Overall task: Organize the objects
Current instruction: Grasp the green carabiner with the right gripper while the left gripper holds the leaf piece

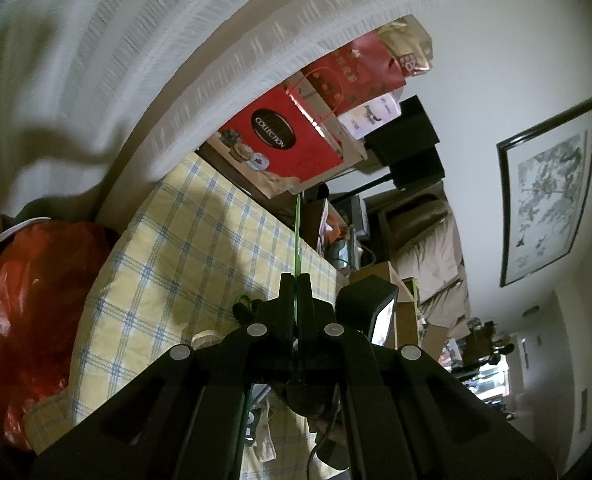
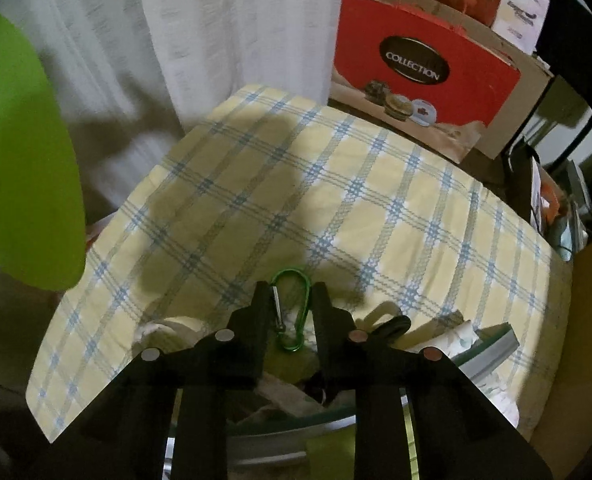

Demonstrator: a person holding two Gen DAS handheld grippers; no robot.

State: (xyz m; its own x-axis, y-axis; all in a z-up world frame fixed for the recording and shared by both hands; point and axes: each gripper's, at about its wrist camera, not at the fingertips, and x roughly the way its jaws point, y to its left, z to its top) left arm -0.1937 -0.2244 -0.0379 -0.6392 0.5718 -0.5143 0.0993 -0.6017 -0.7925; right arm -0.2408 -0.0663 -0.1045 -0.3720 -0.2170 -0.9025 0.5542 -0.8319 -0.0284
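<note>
My left gripper is shut on a thin green lid, seen edge-on as a green line running up from the fingertips; the same lid shows as a big green shape at the left of the right wrist view. My right gripper is open over a green carabiner, which lies between its fingers on the yellow-and-blue checked cloth. Below the right gripper is a round container with wrapped items inside.
A red "Collection" gift box and other boxes stand at the far edge of the cloth. White curtains hang behind. An orange plastic bag sits left of the table. A black device is beside the left gripper.
</note>
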